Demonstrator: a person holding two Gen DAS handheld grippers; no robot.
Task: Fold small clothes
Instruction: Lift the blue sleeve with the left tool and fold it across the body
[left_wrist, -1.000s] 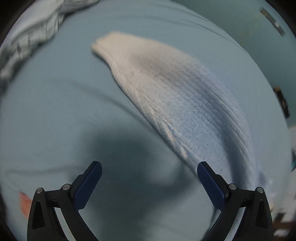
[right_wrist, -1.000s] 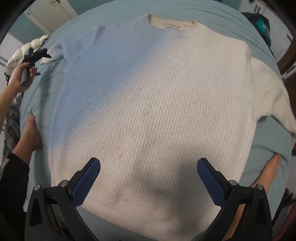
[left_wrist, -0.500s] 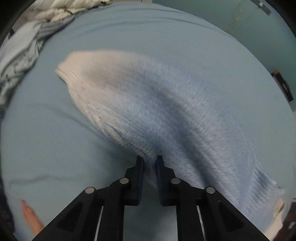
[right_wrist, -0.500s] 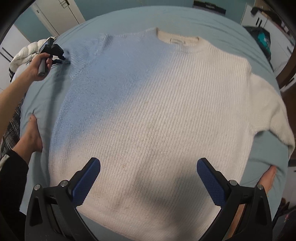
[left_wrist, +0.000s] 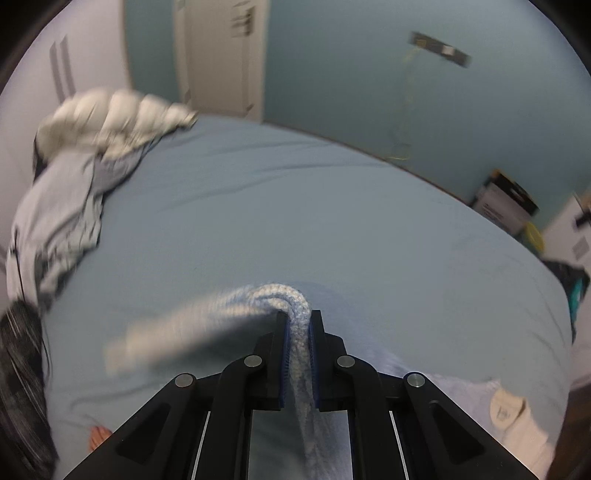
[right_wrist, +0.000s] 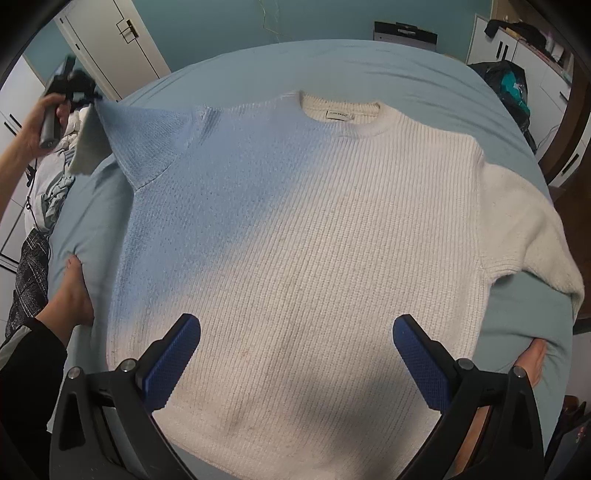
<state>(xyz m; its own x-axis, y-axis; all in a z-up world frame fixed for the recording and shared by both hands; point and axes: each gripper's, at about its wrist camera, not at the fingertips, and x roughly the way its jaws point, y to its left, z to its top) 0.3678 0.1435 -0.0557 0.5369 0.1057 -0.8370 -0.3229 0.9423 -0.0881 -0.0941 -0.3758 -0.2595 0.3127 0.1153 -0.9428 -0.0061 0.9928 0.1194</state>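
Observation:
A knit sweater (right_wrist: 314, 229), blue on its left side fading to cream on the right, lies face up on a light blue bed (right_wrist: 369, 66). My left gripper (left_wrist: 298, 321) is shut on the blue left sleeve (left_wrist: 273, 295) and holds it raised above the bed; the sleeve's cuff end hangs off to the left, blurred. In the right wrist view this gripper (right_wrist: 79, 90) shows at far left with the lifted sleeve (right_wrist: 144, 140). My right gripper (right_wrist: 295, 332) is open and empty above the sweater's lower hem. The right sleeve (right_wrist: 528, 229) lies flat.
A pile of other clothes (left_wrist: 74, 177) sits at the bed's left edge. Bare feet (right_wrist: 74, 291) press on the bed at both lower sides. A white door (right_wrist: 110, 44), drawers and dark bags (right_wrist: 506, 81) stand around the bed.
My left gripper closed on the left sleeve and lifted it up off the bed. The right gripper stayed open over the hem and drew back slightly.

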